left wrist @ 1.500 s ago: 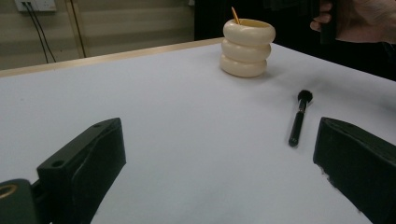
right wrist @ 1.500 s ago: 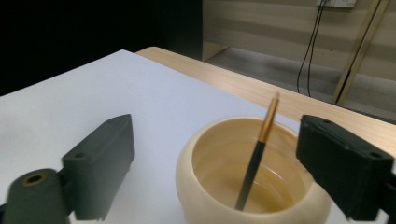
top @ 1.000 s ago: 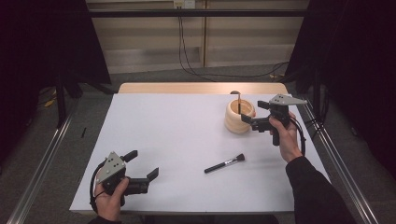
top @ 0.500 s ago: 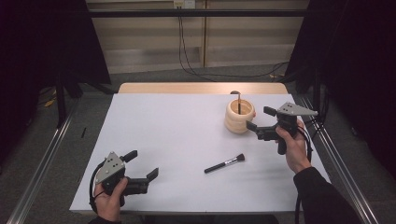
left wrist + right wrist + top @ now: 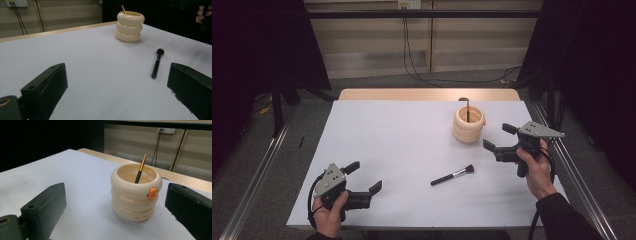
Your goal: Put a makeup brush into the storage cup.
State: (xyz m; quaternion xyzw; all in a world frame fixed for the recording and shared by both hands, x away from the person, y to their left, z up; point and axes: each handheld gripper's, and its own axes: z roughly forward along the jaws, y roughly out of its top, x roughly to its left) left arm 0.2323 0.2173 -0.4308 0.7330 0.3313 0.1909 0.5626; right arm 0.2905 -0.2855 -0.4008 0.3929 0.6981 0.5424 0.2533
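A cream ringed holder (image 5: 468,124) (image 5: 130,26) (image 5: 136,191) stands upright at the table's back right, with one thin brush handle (image 5: 140,169) leaning inside it. A black makeup brush (image 5: 452,175) (image 5: 156,63) lies flat on the white table, front of centre. My right gripper (image 5: 498,138) is open and empty, held in the air right of the holder, jaws pointing toward it. My left gripper (image 5: 364,177) is open and empty near the front left edge, resting low, well left of the loose brush.
The white table top (image 5: 402,140) has a wooden strip (image 5: 412,94) along its far edge. Metal rails (image 5: 257,170) run along both sides of the table. Cables hang down the back wall (image 5: 407,40).
My right gripper has drawn back from the holder, moving right and toward the front. The left gripper has stayed put.
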